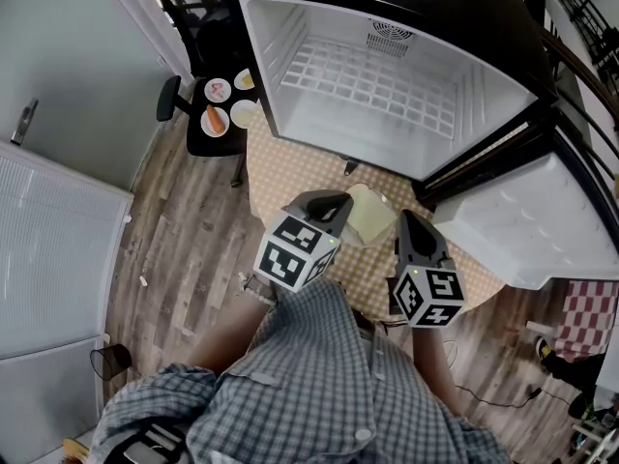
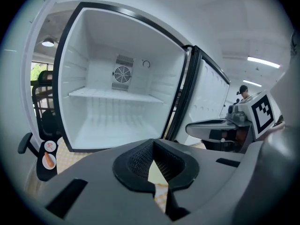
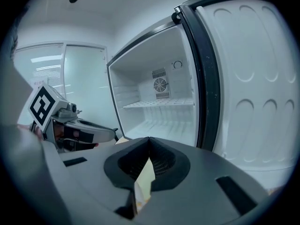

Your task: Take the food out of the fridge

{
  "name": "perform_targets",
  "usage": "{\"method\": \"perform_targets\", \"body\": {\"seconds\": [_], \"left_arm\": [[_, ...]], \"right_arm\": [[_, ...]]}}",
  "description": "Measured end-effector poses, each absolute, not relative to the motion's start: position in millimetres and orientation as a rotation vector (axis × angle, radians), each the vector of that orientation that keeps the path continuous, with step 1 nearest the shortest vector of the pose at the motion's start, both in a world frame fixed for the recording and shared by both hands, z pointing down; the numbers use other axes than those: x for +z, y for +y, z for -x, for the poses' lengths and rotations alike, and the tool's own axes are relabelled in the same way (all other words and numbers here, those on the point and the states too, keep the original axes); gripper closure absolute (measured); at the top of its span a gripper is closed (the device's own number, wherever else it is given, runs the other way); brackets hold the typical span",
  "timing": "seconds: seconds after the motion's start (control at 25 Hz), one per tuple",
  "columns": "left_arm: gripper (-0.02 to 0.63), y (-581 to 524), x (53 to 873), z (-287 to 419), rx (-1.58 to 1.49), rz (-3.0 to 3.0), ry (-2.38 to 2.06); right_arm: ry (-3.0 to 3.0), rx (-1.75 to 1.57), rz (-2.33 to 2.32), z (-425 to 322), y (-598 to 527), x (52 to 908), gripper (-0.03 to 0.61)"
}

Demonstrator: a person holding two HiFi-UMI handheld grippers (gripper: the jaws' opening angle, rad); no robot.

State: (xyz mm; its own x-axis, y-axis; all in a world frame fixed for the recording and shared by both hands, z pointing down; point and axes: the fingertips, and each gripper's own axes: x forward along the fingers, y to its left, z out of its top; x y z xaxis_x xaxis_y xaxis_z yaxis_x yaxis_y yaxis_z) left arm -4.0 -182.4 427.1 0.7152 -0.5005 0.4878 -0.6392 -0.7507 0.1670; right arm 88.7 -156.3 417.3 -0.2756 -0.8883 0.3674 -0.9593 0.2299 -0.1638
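Between our left gripper (image 1: pixel 334 206) and right gripper (image 1: pixel 406 222), both with jaws clenched on nothing, a pale dish (image 1: pixel 368 216) rests on the worktop (image 1: pixel 280 172) outside the empty fridge (image 1: pixel 387 85). We judge it light, stiff and slick, best pinched at its rim. More plates (image 1: pixel 215 120) sit on a chair (image 1: pixel 193 141).

Grey-brown wood plank floor (image 1: pixel 184 249), pale wall (image 1: pixel 77 56), black office chair (image 1: pixel 208 27), ceiling strip lights (image 2: pixel 263 62), bright window (image 2: pixel 35 74).

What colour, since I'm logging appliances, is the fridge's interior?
White; the fridge's interior shows best in the left gripper view.
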Motion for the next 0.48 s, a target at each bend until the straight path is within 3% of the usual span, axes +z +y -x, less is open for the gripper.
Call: {"method": "perform_targets", "body": {"seconds": [0.48], "left_arm": [[0.607,-174.0,421.9,-5.4,0.601,-2.62,-0.855]], "right_arm": [[-2.33,0.539,-1.76,-93.5,-154.8,409.8,0.569]]}}
